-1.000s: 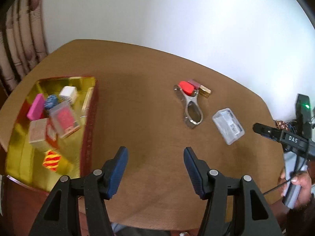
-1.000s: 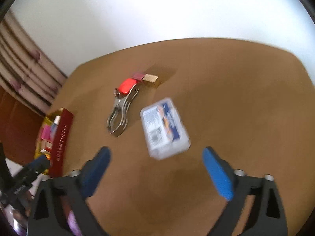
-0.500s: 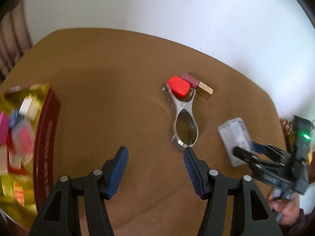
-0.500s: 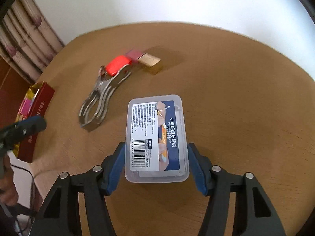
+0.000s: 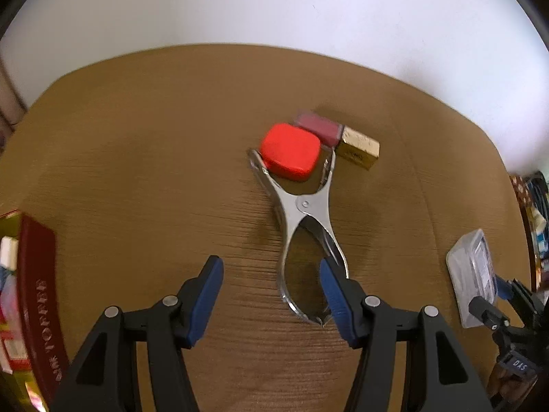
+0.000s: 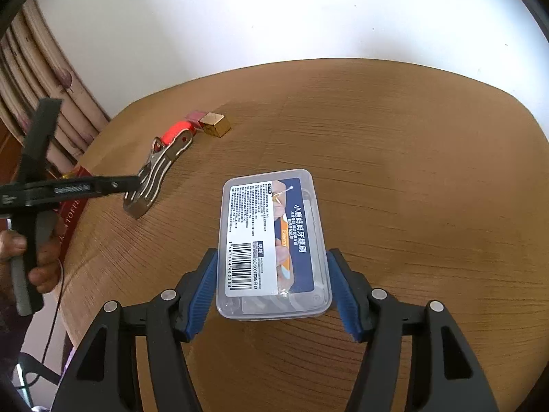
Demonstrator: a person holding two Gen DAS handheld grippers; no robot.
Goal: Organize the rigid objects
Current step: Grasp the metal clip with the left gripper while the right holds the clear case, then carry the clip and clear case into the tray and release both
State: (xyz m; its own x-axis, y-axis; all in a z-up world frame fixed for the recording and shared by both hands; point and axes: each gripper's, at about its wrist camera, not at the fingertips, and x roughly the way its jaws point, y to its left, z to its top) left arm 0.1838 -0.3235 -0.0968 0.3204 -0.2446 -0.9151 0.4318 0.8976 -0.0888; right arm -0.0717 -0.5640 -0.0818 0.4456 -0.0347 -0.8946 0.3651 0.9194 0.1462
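At the far left edge sits my dark red toffee tin with the gold lining (image 5: 36, 295), cut off by the frame, its sorted contents only a blur of colour. My left gripper (image 5: 271, 295) hangs released over the brown wooden table (image 5: 137, 171), nothing between its jaws yet; its right pad overlaps the loop handles of the silver metal spring clamp (image 5: 302, 233), which I judge is my next pick. The clamp's jaws reach under a rounded red block (image 5: 291, 151), touching a pink-and-gold rectangular piece (image 5: 338, 137), so they may drag along. Over on the right, my right gripper (image 6: 272, 286) straddles the clear plastic box with the printed label (image 6: 271, 237), flat on the table; the jaws are opening slightly, and I can't tell whether the blue pads press its sides.
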